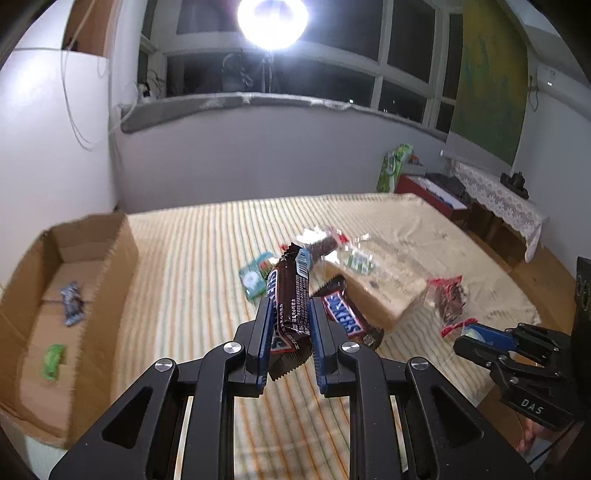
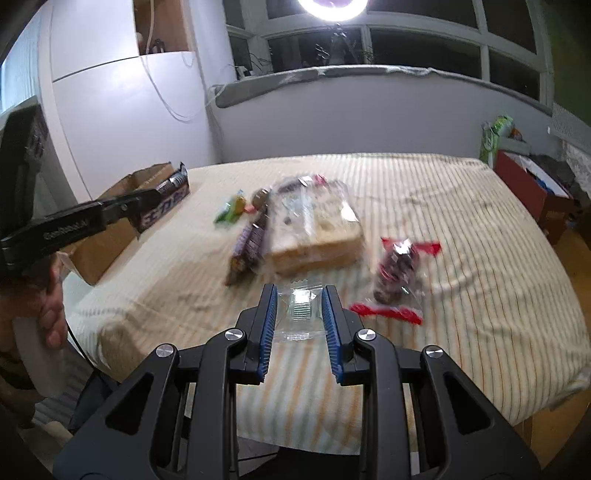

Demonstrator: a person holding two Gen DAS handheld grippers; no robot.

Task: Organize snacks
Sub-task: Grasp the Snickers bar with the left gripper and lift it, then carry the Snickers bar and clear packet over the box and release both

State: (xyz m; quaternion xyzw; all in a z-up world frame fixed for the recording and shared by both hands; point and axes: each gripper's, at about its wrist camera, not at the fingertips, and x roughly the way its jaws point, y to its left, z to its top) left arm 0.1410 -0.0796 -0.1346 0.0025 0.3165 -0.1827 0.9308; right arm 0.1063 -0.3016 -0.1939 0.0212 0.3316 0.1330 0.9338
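Observation:
My left gripper (image 1: 291, 306) is shut on a brown Snickers bar (image 1: 291, 295) and holds it above the striped bed, right of the open cardboard box (image 1: 110, 243). It also shows in the right wrist view (image 2: 162, 201), next to the box (image 2: 147, 177). My right gripper (image 2: 299, 295) is shut on a small clear snack packet (image 2: 301, 314); it shows in the left wrist view (image 1: 476, 338). On the bed lie a second Snickers bar (image 1: 345, 317), a bagged bread loaf (image 2: 314, 229), a red-ended packet (image 2: 397, 273) and a green packet (image 1: 255, 277).
The box holds a blue-silver packet (image 1: 72, 302) and a green candy (image 1: 53, 360). A dark packet (image 1: 321, 245) lies behind the loaf. A red crate (image 1: 428, 195) and a lace-covered shelf (image 1: 498, 199) stand right of the bed. A ring light (image 1: 271, 18) glares by the window.

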